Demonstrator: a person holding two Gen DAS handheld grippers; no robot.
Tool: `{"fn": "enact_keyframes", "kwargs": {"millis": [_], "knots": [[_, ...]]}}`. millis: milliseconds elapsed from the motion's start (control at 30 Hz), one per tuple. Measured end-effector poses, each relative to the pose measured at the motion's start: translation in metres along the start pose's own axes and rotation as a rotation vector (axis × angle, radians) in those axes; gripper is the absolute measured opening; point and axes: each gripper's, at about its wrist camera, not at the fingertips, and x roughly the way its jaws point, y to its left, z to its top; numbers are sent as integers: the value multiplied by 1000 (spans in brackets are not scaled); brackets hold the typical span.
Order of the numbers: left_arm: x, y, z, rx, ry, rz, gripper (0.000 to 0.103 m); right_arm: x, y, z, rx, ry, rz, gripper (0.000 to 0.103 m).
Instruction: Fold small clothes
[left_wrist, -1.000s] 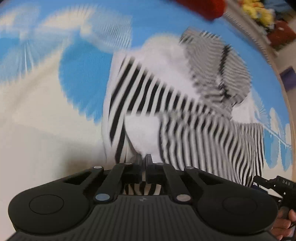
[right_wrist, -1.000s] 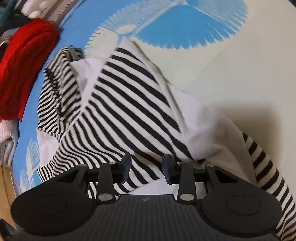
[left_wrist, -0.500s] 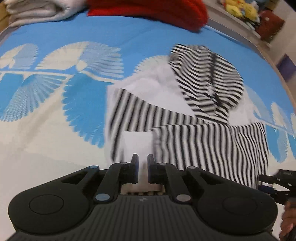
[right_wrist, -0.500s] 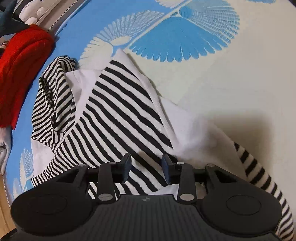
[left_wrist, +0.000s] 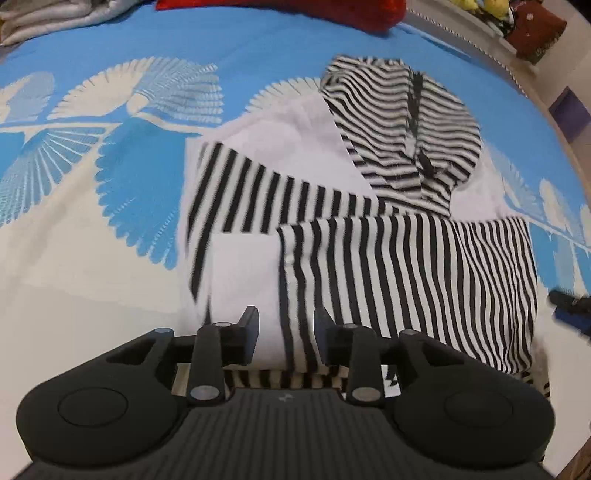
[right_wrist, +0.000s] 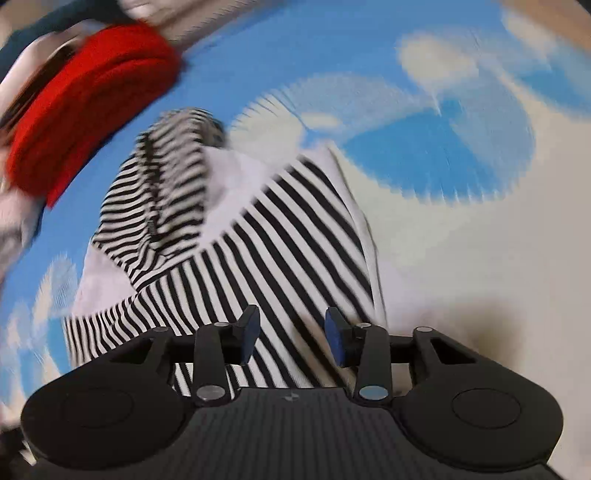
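My left gripper (left_wrist: 285, 326) hangs with its fingers spread apart and nothing between them, just over the near hem of the black-and-white striped hoodie (left_wrist: 406, 273). The hoodie lies partly folded on the blue and cream bedspread (left_wrist: 92, 229), its hood (left_wrist: 402, 136) toward 1 o'clock. My right gripper (right_wrist: 291, 330) is likewise parted and empty above the stripes. A red garment (right_wrist: 88, 110) sits at 10 o'clock.

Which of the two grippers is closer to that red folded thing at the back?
Right. The red garment lies just up-left of the right gripper; from the left gripper it sits far across the striped hoodie.
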Motion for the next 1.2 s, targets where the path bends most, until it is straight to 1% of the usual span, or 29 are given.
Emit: {"fn": "enact_keyframes", "kwargs": {"millis": [67, 100, 133, 200, 267, 333, 400, 467, 533, 600, 633, 667, 733, 833, 900, 967, 1000, 1033, 1067, 1100, 1133, 1167, 1200], "knots": [[15, -3, -5, -6, 53, -1, 36, -9, 9, 4, -65, -26, 8, 45], [23, -4, -7, -8, 85, -1, 36, -11, 11, 6, -81, -30, 14, 45], [27, -5, -9, -4, 100, 2, 36, -14, 12, 8, -94, -33, 21, 45], [28, -9, -9, 19, 89, 22, 36, -18, 14, 12, -114, -41, 23, 45], [18, -14, -6, 41, 37, 29, 36, -21, 14, 16, -130, -59, 2, 45], [4, -18, -1, 54, -22, 15, 37, -25, 13, 20, -147, -77, -17, 46], [-11, -21, 3, 52, -93, -7, 43, -30, 11, 22, -157, -95, -28, 48], [-26, -27, 8, 83, -184, -13, 58, -33, 8, 26, -160, -111, -38, 48], [-37, -32, 11, 124, -262, 15, 63, -37, 2, 28, -158, -120, -40, 49], [-46, -36, 12, 163, -334, 36, 63, -39, -2, 31, -157, -127, -48, 49], [-50, -37, 13, 175, -366, 45, 66, -40, -4, 31, -157, -128, -53, 49], [-53, -37, 14, 180, -390, 52, 71, -41, -6, 33, -155, -128, -58, 50], [-61, -40, 15, 196, -458, 73, 75, -42, -10, 34, -149, -125, -59, 50], [-72, -48, 15, 274, -547, 115, 76, -44, -16, 38, -139, -123, -61, 50], [-76, -50, 20, 286, -570, 109, 77, -44, -18, 41, -136, -125, -66, 51], [-72, -50, 36, 250, -538, 58, 77, -45, -21, 44, -125, -131, -68, 51], [-66, -51, 50, 219, -503, 35, 77, -46, -22, 45, -126, -132, -68, 51], [-61, -51, 61, 198, -471, 29, 73, -46, -23, 46, -130, -132, -68, 51], [-51, -55, 76, 188, -440, 35, 52, -46, -25, 47, -136, -133, -71, 51], [-41, -59, 89, 196, -419, 55, 37, -46, -26, 48, -139, -134, -75, 51], [-30, -64, 103, 211, -399, 76, 13, -45, -28, 50, -142, -135, -81, 51], [-18, -69, 117, 223, -384, 91, 7, -44, -30, 51, -146, -135, -90, 51], [-6, -71, 131, 226, -373, 91, 7, -44, -33, 52, -149, -135, -99, 51]]}}
